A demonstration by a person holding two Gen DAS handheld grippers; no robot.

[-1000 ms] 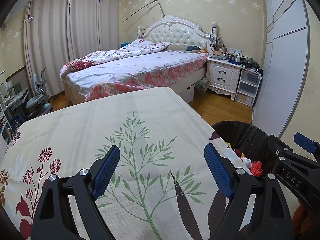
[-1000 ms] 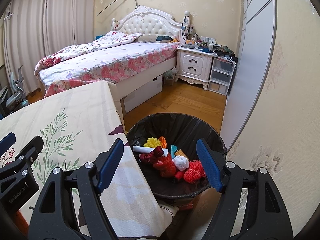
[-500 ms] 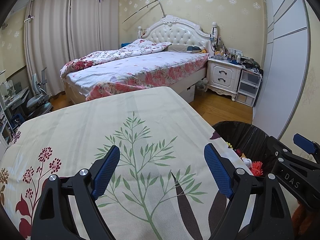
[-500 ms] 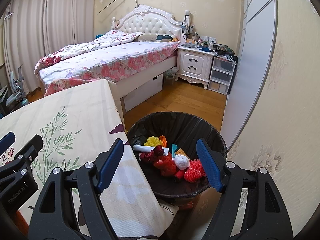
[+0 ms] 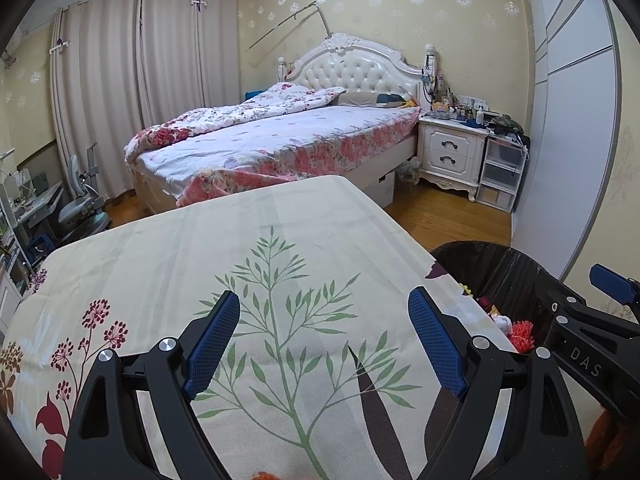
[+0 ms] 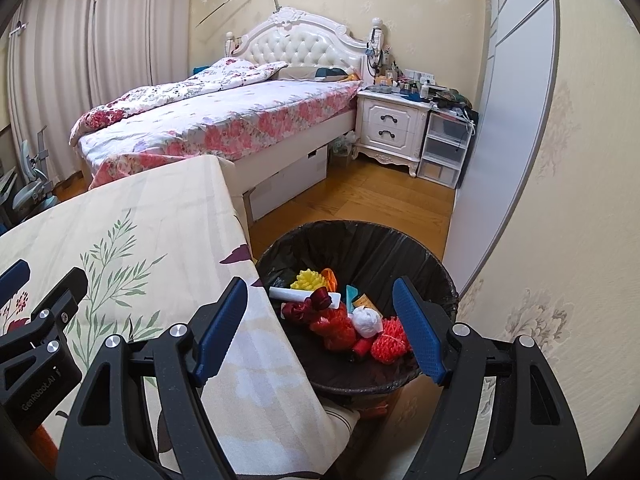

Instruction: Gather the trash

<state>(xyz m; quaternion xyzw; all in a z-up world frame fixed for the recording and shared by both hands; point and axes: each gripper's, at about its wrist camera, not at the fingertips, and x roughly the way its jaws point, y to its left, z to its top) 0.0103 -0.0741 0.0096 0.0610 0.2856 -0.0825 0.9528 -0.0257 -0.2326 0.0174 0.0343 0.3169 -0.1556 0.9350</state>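
Left hand-held gripper (image 5: 324,340) hung above the tabletop (image 5: 280,248) with fingers spread wide, nothing between them. Saw no loose trash on the cloth ahead, yet an orange scrap (image 5: 262,475) peeked at 6 o'clock on the left wrist view — cut off by the frame, impossible to identify. Could have been missed altogether and left behind, judging by how little of it showed.

Right hand-held gripper (image 6: 320,328) hovered likewise wide apart and empty, over the seam where the tabletop edge met the trash bin (image 6: 440,276) at 1 o'clock. Collected trash (image 6: 340,316) lay heaped inside — red mesh, a yellow ball, a white wad. Risked catching the black liner or nudging the bin if lowered carelessly, since the right finger sat over its rim. Hid the bin's near wall behind the fingers; left something red below the bin too dim to name.
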